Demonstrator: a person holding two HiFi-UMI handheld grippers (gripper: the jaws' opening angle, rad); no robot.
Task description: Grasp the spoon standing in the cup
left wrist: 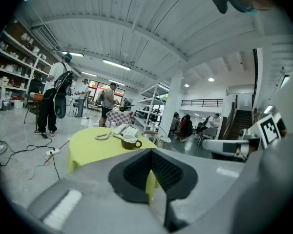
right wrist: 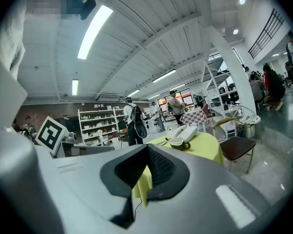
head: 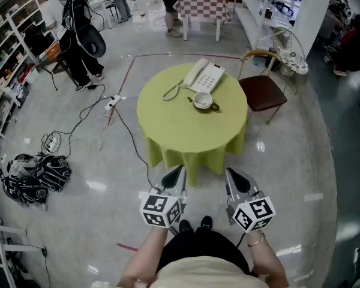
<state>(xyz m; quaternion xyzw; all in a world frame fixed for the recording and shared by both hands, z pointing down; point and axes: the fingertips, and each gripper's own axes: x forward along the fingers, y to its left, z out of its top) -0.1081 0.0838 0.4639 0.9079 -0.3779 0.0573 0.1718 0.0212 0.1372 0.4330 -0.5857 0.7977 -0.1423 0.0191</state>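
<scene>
A brown cup (head: 203, 101) with a white inside stands on the round table (head: 180, 138) under a yellow-green cloth, next to a white telephone (head: 205, 75). The spoon in it is too small to make out. The cup also shows far ahead in the left gripper view (left wrist: 131, 142) and in the right gripper view (right wrist: 179, 143). My left gripper (head: 179, 173) and right gripper (head: 230, 174) hang side by side close to my body, well short of the table's near edge. Both are shut with nothing between the pads (left wrist: 158, 172) (right wrist: 156, 168).
A brown-seated chair (head: 263, 92) stands at the table's right. Cables and a power strip (head: 114, 103) trail across the floor on the left, with a heap of bags (head: 35, 176) beyond. A person with a backpack (head: 78, 38) stands at the far left near shelving.
</scene>
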